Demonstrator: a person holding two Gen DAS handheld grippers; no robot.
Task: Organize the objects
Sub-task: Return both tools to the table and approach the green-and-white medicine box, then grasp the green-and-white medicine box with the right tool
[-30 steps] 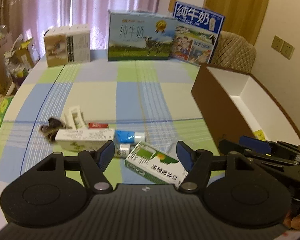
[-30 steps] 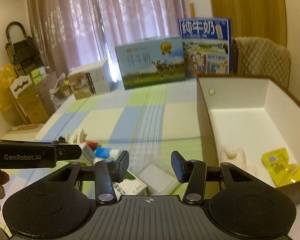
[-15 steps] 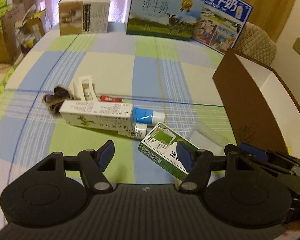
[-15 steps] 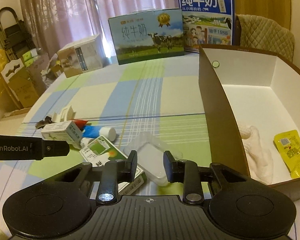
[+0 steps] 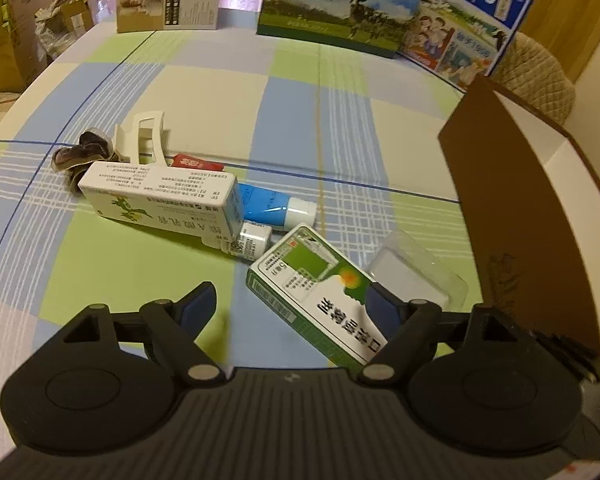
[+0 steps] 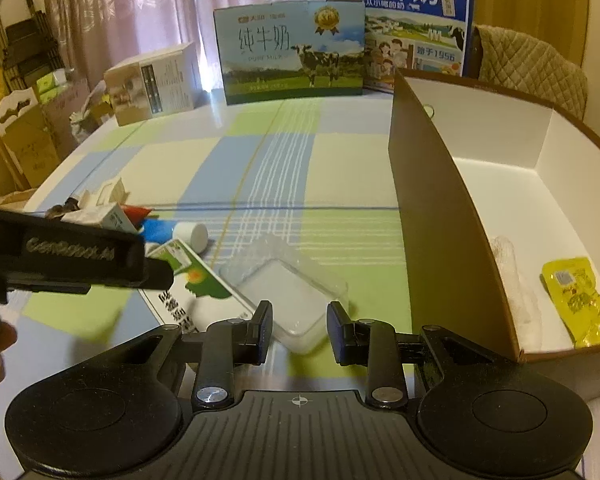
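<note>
Right gripper (image 6: 299,330), fingers half-spread, empty, hovers over clear thin plastic tray (image 6: 288,300): likely light, flimsy, slippery; pinch raised rim. Left gripper (image 5: 290,308), fingers wide, straddles green-white cardboard medicine box (image 5: 320,292).

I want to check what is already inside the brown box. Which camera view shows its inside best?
The right wrist view: the brown box is open towards it, with a yellow packet and a white cloth on its floor. The left wrist view shows mostly its brown outer wall, nothing inside.
</note>
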